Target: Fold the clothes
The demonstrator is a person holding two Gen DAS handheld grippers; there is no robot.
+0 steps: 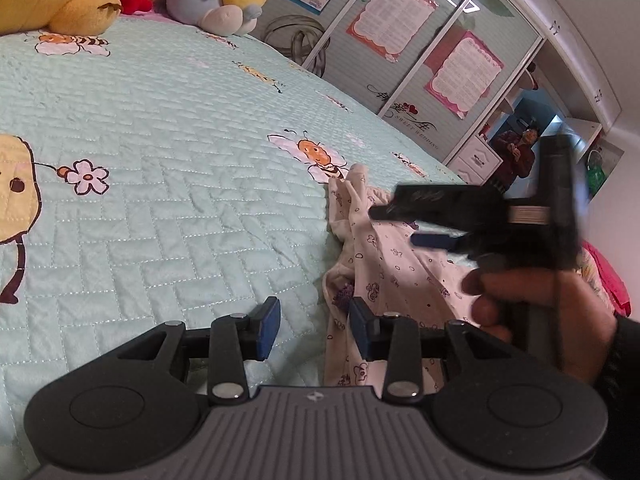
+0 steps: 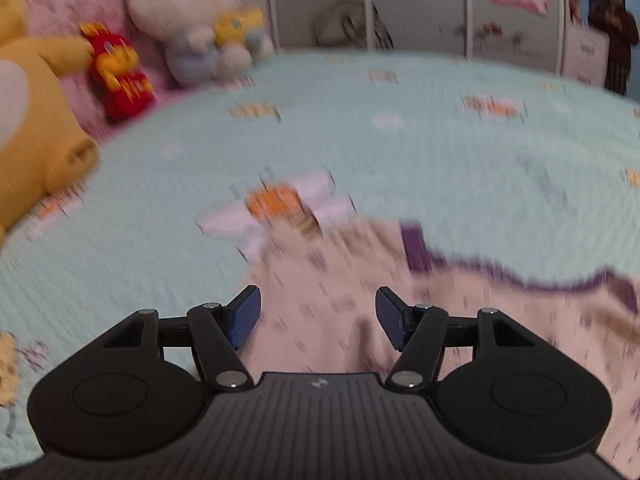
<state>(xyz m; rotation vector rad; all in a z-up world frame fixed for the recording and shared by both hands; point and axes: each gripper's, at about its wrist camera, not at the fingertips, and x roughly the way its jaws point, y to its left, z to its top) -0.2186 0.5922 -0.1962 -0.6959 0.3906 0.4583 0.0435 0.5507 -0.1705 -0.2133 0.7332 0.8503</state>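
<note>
A cream garment (image 1: 384, 264) with small purple prints and a purple trim is lying rumpled on a mint quilt (image 1: 160, 152), at the near right part of the bed, its upper end reaching a bee picture (image 1: 320, 156) stitched into the quilt. In the right wrist view, which is blurred, the same cloth is spreading under and ahead of the tool.

The left gripper (image 1: 314, 330) is hanging over the garment's left edge with its blue pads apart; one pad is sitting over bare quilt, the other over the cloth, and nothing is being pinched between them. The right gripper (image 1: 394, 226), seen from the left wrist as a dark blurred shape, is hovering above the middle of the garment with its jaws spread and no cloth caught between them. A hand (image 1: 532, 312) in a dark sleeve is wrapping around its handle.

Farther out, soft toys are sitting at the head of the bed: a yellow bear (image 2: 36, 120), a red doll (image 2: 120, 76) and a white rabbit (image 2: 188, 20) hugging a small yellow toy. Beyond the bed, wardrobe doors (image 1: 420, 40) are carrying pink-edged posters (image 1: 390, 18), and a person (image 1: 518, 152) in dark red is standing in the far corner.
</note>
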